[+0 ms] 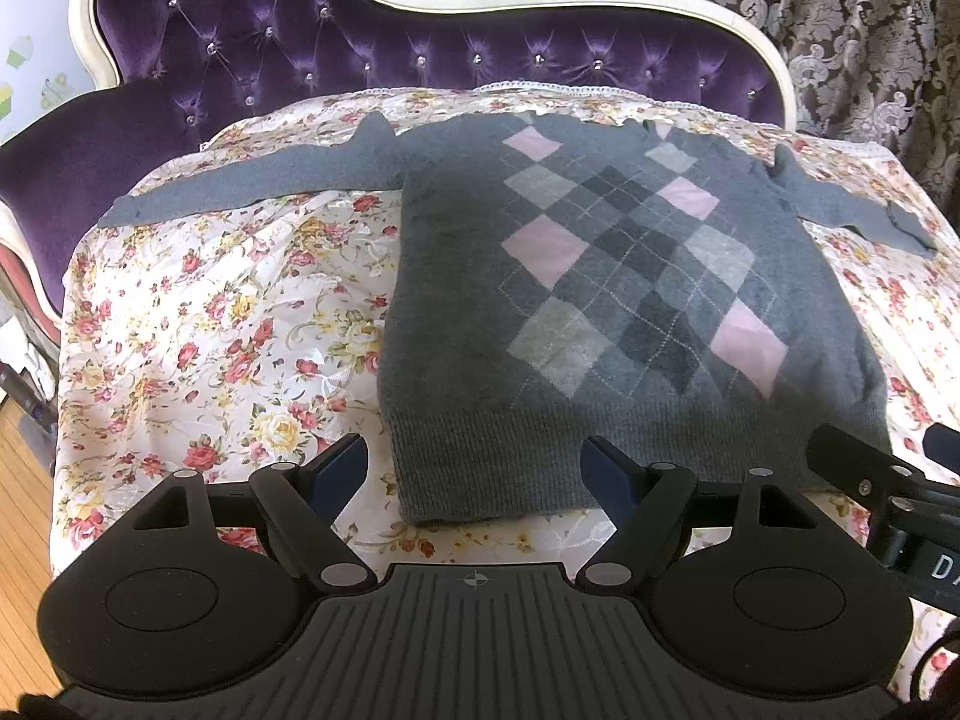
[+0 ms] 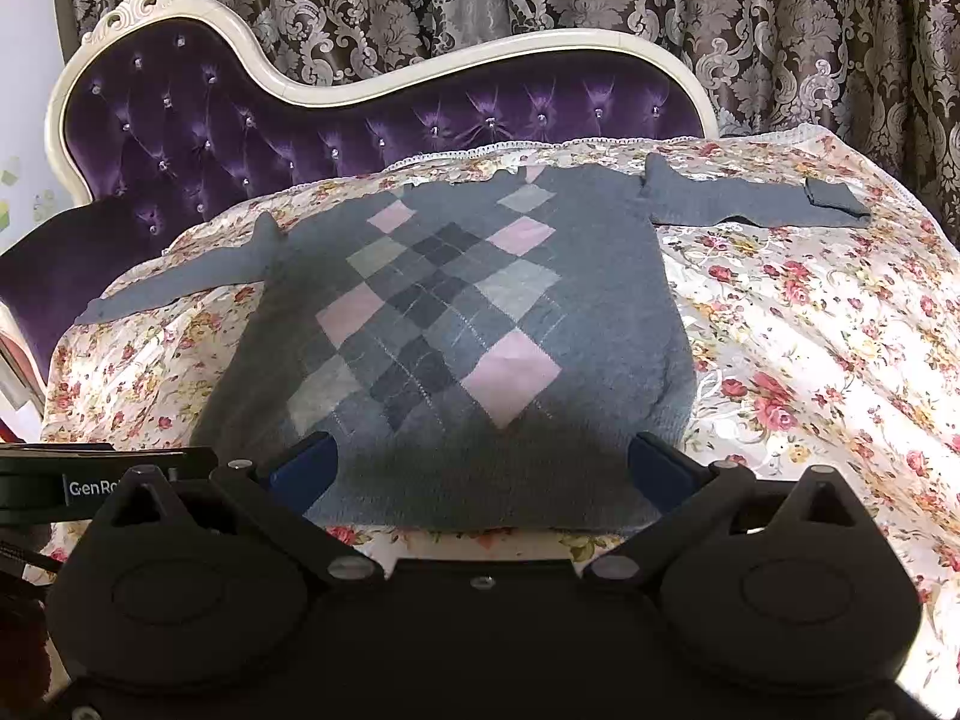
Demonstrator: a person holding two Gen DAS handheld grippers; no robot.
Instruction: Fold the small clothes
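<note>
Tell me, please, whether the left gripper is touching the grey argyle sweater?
Cannot tell. In the left wrist view the left gripper has its jaws open over the grey argyle sweater's hem, but neither view shows contact or a gap plainly.

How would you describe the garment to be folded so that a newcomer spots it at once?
Start at the purple tufted velvet sofa back, then drop to the rose-printed floral cloth spread before it. Lying flat there, sleeves outstretched, is the grey knitted sweater; its pink and grey argyle diamonds set it apart from the flowers around it.
</note>
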